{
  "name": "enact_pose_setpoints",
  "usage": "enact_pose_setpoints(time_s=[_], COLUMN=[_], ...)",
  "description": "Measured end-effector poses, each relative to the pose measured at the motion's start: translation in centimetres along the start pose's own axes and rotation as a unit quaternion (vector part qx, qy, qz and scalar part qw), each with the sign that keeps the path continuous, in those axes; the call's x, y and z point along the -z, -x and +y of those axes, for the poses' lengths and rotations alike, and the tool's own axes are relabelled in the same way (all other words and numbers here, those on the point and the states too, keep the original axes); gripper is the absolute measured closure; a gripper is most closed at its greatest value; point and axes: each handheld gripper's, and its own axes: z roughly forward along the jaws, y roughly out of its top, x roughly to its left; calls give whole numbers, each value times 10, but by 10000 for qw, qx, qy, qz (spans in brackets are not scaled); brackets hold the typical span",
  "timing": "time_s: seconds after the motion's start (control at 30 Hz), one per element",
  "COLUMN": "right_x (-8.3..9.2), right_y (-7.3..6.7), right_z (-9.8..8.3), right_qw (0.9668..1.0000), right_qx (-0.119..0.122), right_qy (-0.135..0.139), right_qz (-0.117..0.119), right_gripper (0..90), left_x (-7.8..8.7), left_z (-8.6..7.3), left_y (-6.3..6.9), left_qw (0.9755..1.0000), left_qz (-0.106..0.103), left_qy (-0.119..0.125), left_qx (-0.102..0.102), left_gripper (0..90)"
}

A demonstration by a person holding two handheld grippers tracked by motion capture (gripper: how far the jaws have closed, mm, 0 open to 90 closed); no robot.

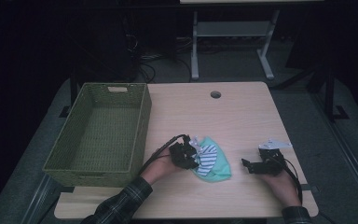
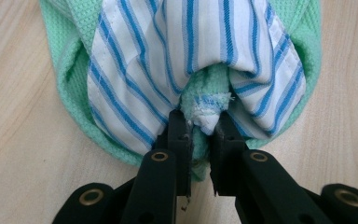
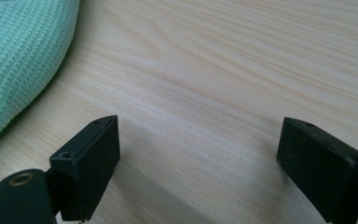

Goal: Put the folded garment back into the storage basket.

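Green waffle-knit cloth (image 1: 219, 169) lies bunched on my side of the wooden table (image 1: 242, 116), with a blue-and-white striped cloth (image 1: 206, 157) folded over the top of it; the pair sits between my two hands, just right of the woven green basket (image 1: 98, 133). My left gripper (image 1: 189, 157) is at the bundle's left edge, touching it. In the left gripper view the jaws have come together on a small fold where both fabrics meet: a tuft of the green knit with a frayed bit of the striped hem (image 2: 208, 108) is pinched between the two black fingers (image 2: 179, 135), and the rest of the striped cloth (image 2: 177, 60) fans out above the jaws with the green cloth (image 2: 74, 93) showing around its edges. So I read the left claw as clamped on the bundle's near edge, with the cloth resting on the table.

My right gripper (image 1: 248, 165) rests on the table to the right of the bundle, near it but apart, its jaws pointing toward the cloth. In the right gripper view the two black fingers (image 3: 91, 158) stand wide apart over bare wood with nothing between them, and a corner of the green cloth (image 3: 18, 56) lies ahead and off to the left, clear of the jaws
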Motion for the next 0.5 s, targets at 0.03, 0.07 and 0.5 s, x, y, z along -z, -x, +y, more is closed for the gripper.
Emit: enact_pose_setpoints(time_s=[0.03, 0.07, 0.5], right_x=[0, 0, 0], right_y=[0, 0, 0], right_z=[0, 0, 0], right_qw=[10000, 10000, 10000], right_qx=[-1, -1, 0], right_qy=[0, 0, 0], right_qz=[1, 0, 0], right_gripper=[127, 127, 127], left_x=[0, 0, 16], left_z=[0, 0, 5], left_y=[0, -1, 1], left_qw=[10000, 10000, 9992], left_qz=[-19, -44, -168], left_qy=[2, 10, 305], left_qx=[17, 40, 183], left_gripper=[810, 812, 813])
